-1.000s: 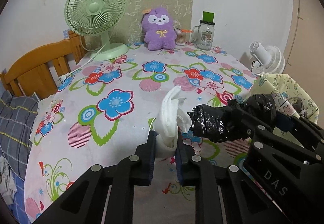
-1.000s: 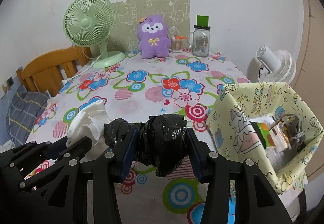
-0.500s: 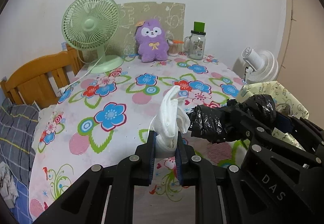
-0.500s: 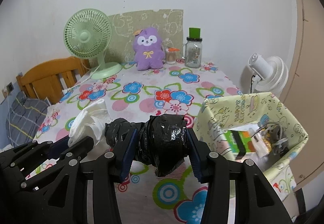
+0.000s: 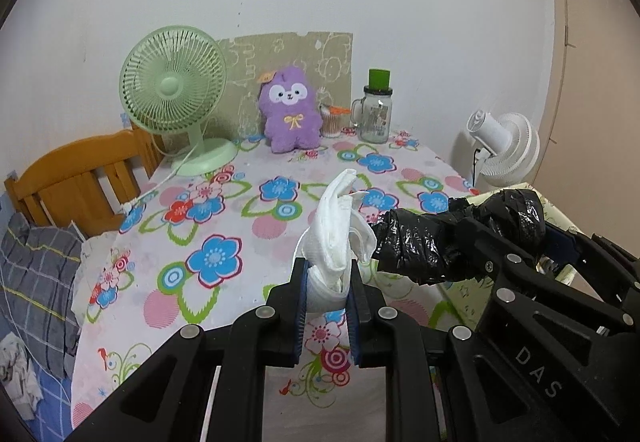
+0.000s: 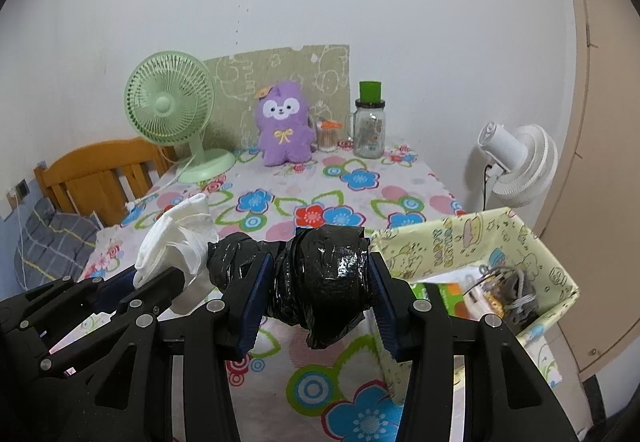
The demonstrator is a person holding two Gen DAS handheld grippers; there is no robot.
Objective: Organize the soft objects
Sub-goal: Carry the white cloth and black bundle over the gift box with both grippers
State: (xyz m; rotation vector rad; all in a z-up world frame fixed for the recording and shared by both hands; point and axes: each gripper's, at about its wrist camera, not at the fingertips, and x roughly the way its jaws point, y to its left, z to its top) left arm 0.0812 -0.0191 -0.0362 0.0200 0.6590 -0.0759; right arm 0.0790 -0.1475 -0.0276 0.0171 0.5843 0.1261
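Observation:
My left gripper (image 5: 328, 282) is shut on a crumpled white cloth (image 5: 336, 226), held above the near part of the flowered table (image 5: 208, 226). My right gripper (image 6: 320, 282) is shut on a rolled black plastic bag (image 6: 324, 274), held just right of the cloth; the bag also shows in the left wrist view (image 5: 440, 242), and the cloth in the right wrist view (image 6: 176, 238). A yellow patterned fabric bin (image 6: 472, 242) stands at the table's right edge, right of the black bag.
At the back of the table stand a green fan (image 5: 176, 98), a purple plush toy (image 5: 290, 114), a glass jar with a green lid (image 5: 376, 110) and a cup of cotton swabs (image 5: 331, 120). A wooden headboard (image 5: 80, 178) is left, a white fan (image 5: 504, 146) right.
Both grippers have risen and drawn back from the table, still holding the cloth and the bag. The table and bin now sit lower and farther off.

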